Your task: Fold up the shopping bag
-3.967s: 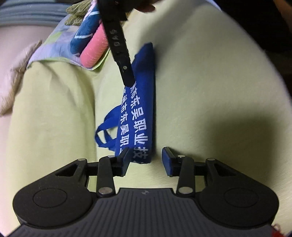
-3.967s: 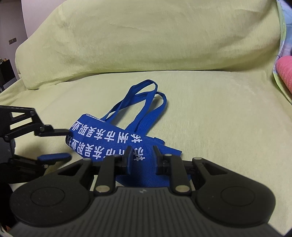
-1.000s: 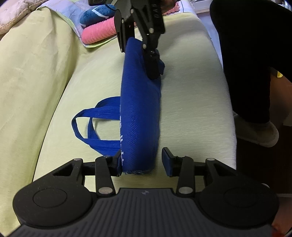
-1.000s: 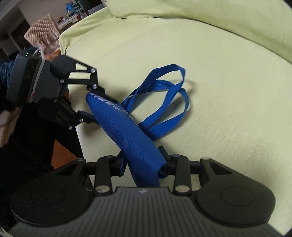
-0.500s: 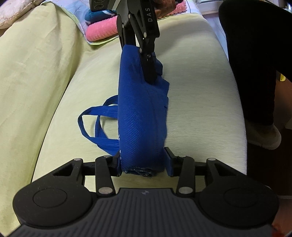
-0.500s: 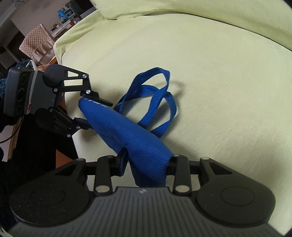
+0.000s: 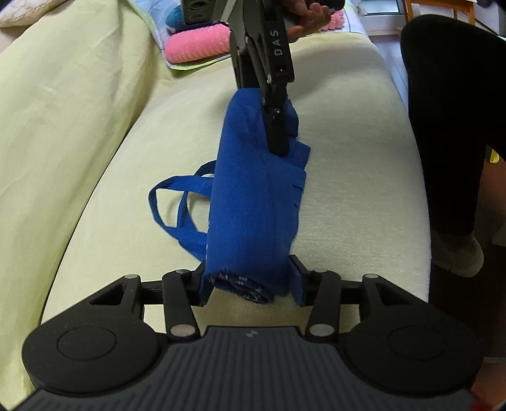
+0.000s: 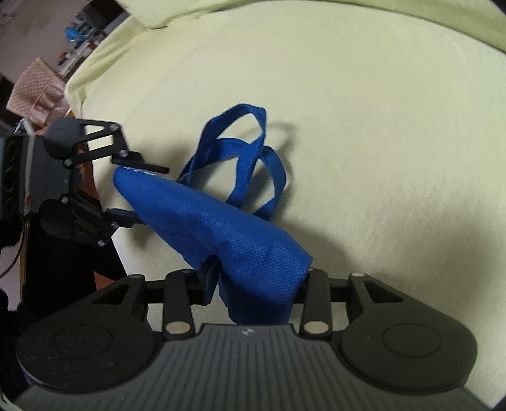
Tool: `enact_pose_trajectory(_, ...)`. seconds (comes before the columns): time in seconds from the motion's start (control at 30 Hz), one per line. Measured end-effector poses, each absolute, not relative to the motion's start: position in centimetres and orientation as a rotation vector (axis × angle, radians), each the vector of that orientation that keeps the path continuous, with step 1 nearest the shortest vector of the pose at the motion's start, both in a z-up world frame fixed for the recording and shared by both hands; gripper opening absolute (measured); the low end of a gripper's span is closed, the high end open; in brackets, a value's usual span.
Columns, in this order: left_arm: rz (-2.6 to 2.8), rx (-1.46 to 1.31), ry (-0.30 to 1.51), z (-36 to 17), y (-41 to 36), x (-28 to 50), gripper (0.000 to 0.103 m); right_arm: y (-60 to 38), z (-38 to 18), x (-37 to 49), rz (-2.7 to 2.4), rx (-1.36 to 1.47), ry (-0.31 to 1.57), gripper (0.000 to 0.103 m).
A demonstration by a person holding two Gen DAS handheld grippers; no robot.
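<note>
A blue shopping bag (image 7: 249, 205), folded into a long thick bundle, stretches between my two grippers over the yellow-green sofa seat (image 7: 354, 196). Its near end sits inside my left gripper (image 7: 249, 284), whose fingers stand wide apart beside the fabric. The far end lies in my right gripper (image 7: 265, 126), with one finger over the top of the fabric. In the right wrist view the bag (image 8: 221, 227) fills the wide gap of my right gripper (image 8: 259, 278). The left gripper (image 8: 148, 196) stands spread around the other end. The handle loops (image 8: 240, 158) trail onto the seat.
The sofa back (image 7: 63, 110) rises on the left. A pink rolled cushion (image 7: 196, 47) on a patterned cloth lies at the far end. A person's dark leg (image 7: 449, 126) and slippered foot (image 7: 455, 253) stand beside the seat's right edge. A hand (image 7: 303, 15) holds the right gripper.
Four seconds ago the bag lay flat with its white print up. It has since been lifted and turned plain side up. Over the last second both grippers' fingers have spread wider around it.
</note>
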State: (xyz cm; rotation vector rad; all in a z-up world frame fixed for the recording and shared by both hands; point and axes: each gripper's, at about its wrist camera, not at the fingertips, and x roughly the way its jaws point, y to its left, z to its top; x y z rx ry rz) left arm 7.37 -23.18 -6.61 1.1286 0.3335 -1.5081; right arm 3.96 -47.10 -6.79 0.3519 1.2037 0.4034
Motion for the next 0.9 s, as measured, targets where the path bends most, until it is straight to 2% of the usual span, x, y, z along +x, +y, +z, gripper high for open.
enact_pose_trajectory(0.17,-1.485,1.122,0.356,-5.4,-21.9,7.8,0.052,-47.1,-7.1,4.8,0.373,0.392,1.263,0.034)
enact_pose_trajectory(0.3,-1.451,1.128,0.347,-3.8,-20.4,8.1,0.040,-46.9,-7.5,5.5,0.351,0.415,1.304,0.033)
enact_pose_trajectory(0.47,-1.484,1.083,0.300,-2.1,-20.9,7.6,0.037,-47.0,-7.9,6.2,0.328,0.456,1.347,0.033)
enact_pose_trajectory(0.57,-1.515,1.071,0.292,-2.5,-22.5,7.2,0.033,-46.9,-8.1,6.5,0.319,0.468,1.356,0.033)
enact_pose_trajectory(0.9,-1.490,1.038,0.414,-4.9,-25.4,8.8,0.033,-47.1,-9.0,6.3,0.264,0.559,1.309,0.033)
